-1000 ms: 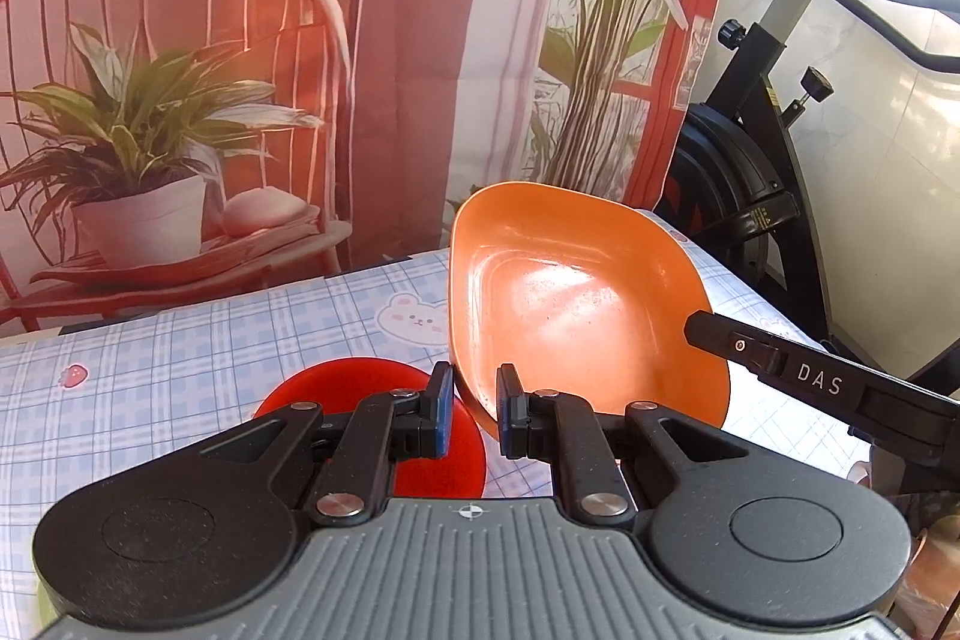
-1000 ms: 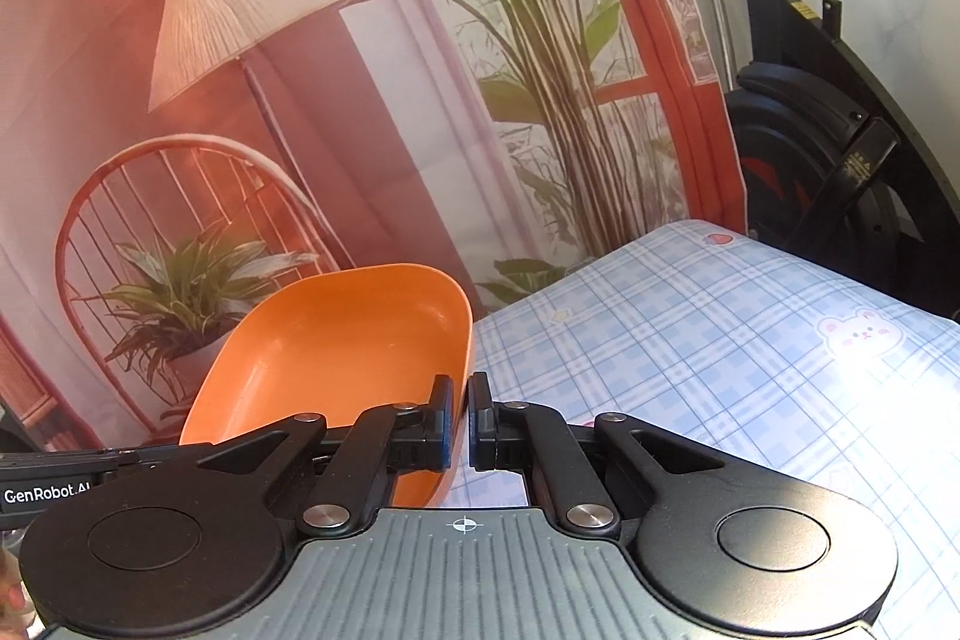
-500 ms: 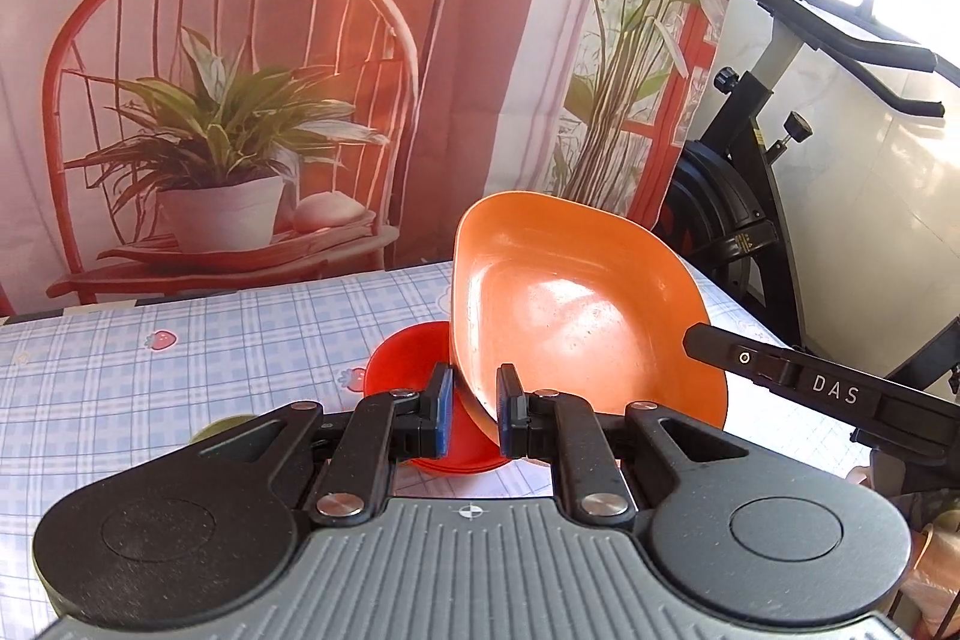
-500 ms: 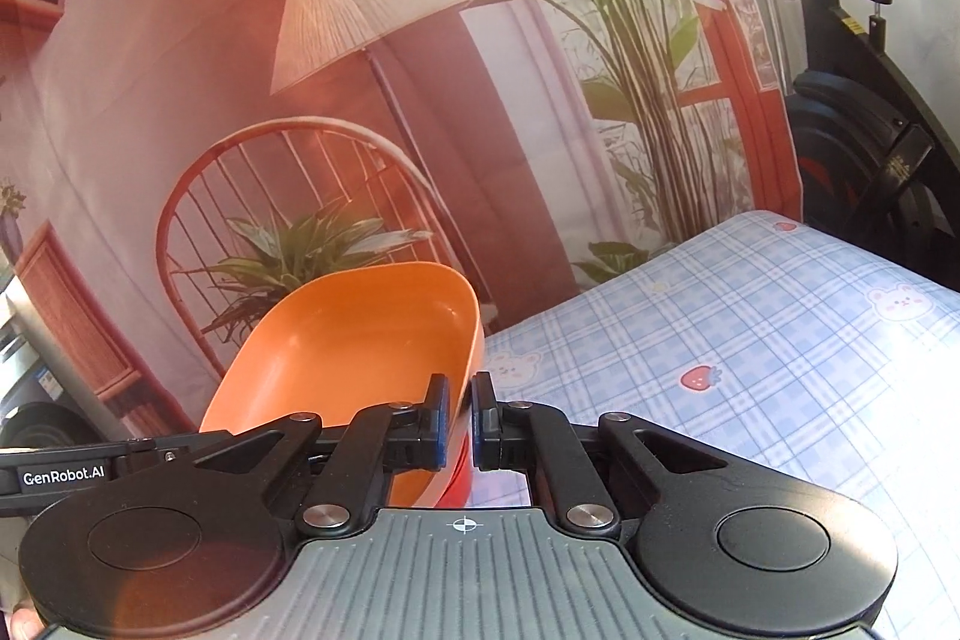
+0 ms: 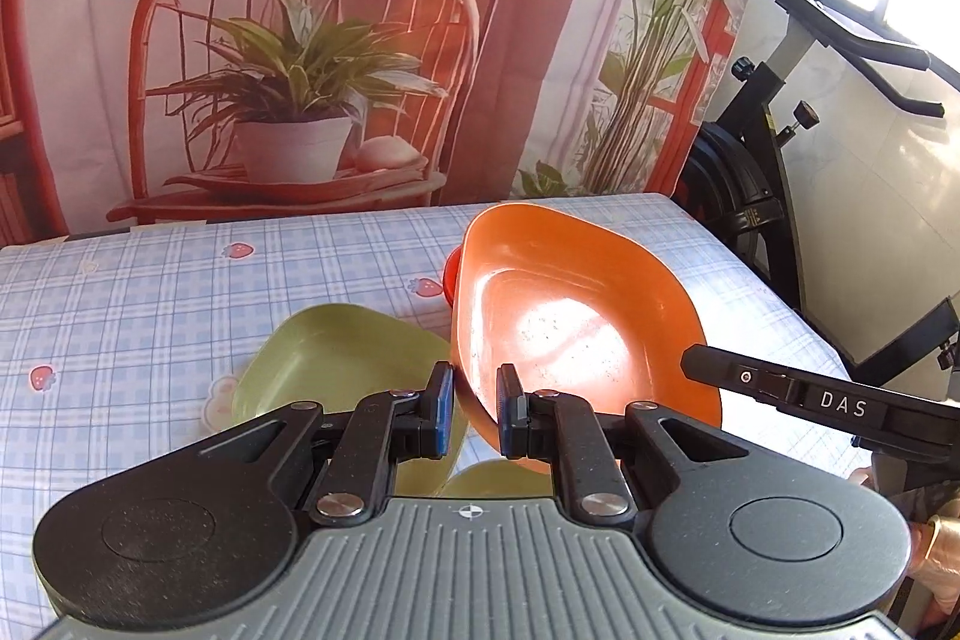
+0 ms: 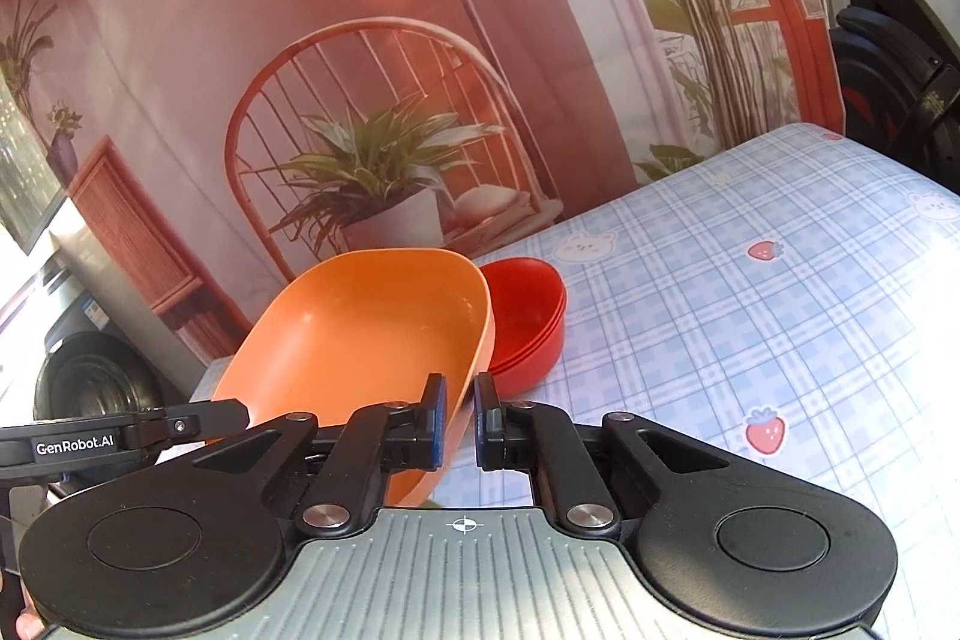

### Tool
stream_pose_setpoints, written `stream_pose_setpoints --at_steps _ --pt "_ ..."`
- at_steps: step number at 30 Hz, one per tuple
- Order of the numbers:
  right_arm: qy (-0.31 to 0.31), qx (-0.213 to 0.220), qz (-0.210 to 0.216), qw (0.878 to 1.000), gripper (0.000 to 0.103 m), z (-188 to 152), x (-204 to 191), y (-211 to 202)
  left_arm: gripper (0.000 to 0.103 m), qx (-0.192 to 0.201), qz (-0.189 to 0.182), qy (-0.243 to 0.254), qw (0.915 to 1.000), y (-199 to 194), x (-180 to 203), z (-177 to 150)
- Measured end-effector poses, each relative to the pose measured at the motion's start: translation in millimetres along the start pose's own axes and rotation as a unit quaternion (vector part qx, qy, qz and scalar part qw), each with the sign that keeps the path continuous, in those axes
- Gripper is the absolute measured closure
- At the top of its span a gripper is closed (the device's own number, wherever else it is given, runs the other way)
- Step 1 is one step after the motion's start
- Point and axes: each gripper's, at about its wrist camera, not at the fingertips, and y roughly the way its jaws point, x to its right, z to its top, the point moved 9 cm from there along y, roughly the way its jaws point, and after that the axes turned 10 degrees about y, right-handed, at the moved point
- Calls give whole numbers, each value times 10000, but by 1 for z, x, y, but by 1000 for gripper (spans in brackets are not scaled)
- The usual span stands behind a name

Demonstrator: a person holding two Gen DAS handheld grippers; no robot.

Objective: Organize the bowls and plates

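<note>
Blue plaid tablecloth (image 5: 150, 304); both grippers (image 5: 474, 409) (image 6: 459, 415) clamp rim of glossy orange bowl (image 5: 570, 316), tilted.

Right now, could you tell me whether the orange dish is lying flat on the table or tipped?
Tipped: the orange dish is held off the tablecloth at a slant, each claw pinching its rim.

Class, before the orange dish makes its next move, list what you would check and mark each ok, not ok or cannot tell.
1. Left hand-held gripper clamps a rim of the orange dish: ok.
2. Right hand-held gripper clamps the opposite rim: ok.
3. Dish held level: not ok, it tilts.
4. Red bowls nested on the tablecloth: ok.
5. Dish clear of the green dish: cannot tell.
</note>
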Motion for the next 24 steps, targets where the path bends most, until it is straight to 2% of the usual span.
stream_pose_setpoints --at_steps 5,14,24 --pt "-62 -153 -63 9998 94 -17 -1 -7 88 -140 -34 -206 9997 -3 -4 -20" --pt "-94 -351 -185 9992 94 -43 5 -19 87 -195 -20 -160 9997 -8 4 -46" --pt "-29 -583 -254 9980 93 -71 12 -22 87 -369 -117 -424 9984 -7 4 -79"
